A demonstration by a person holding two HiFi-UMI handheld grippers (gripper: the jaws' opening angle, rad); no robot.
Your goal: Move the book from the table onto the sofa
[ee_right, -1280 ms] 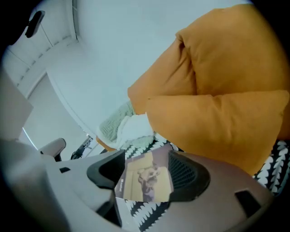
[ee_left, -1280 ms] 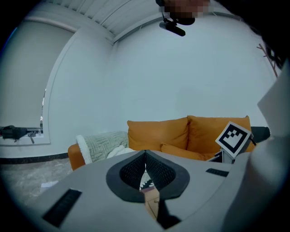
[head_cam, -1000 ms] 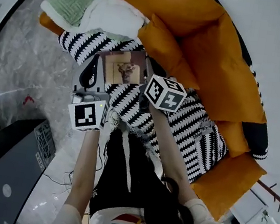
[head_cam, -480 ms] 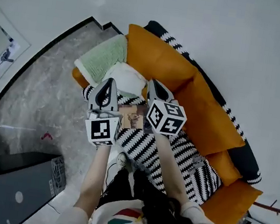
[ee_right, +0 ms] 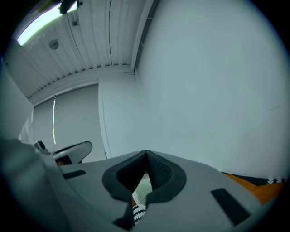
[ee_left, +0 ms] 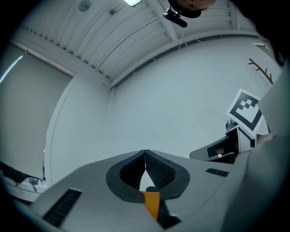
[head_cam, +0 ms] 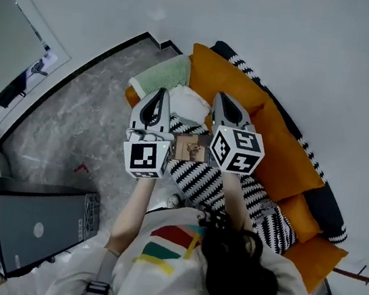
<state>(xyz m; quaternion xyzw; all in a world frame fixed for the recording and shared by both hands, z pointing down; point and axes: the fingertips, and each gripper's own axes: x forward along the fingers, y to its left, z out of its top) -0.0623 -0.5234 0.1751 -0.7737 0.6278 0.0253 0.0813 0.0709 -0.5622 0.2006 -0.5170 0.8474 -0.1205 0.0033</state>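
Observation:
The book (head_cam: 191,150), with a brown picture on its cover, lies flat on the black-and-white striped blanket (head_cam: 210,184) that covers the orange sofa (head_cam: 243,94). Both grippers are held up in the air above it, one on each side, touching nothing. My left gripper (head_cam: 157,94) has its tips together, and in its own view the jaws (ee_left: 145,154) meet with nothing between them against a white wall. My right gripper (head_cam: 220,98) is shut and empty too, its jaws (ee_right: 146,157) closed in front of the wall.
A green cushion (head_cam: 164,76) and a white pillow (head_cam: 190,103) lie at the sofa's far end. A dark computer case (head_cam: 24,223) stands on the grey marble floor (head_cam: 85,129) at the lower left. The person's torso fills the bottom of the head view.
Both grippers have risen well above the sofa, away from the book. The book stays on the striped blanket. The head camera has lifted, so more of the room shows.

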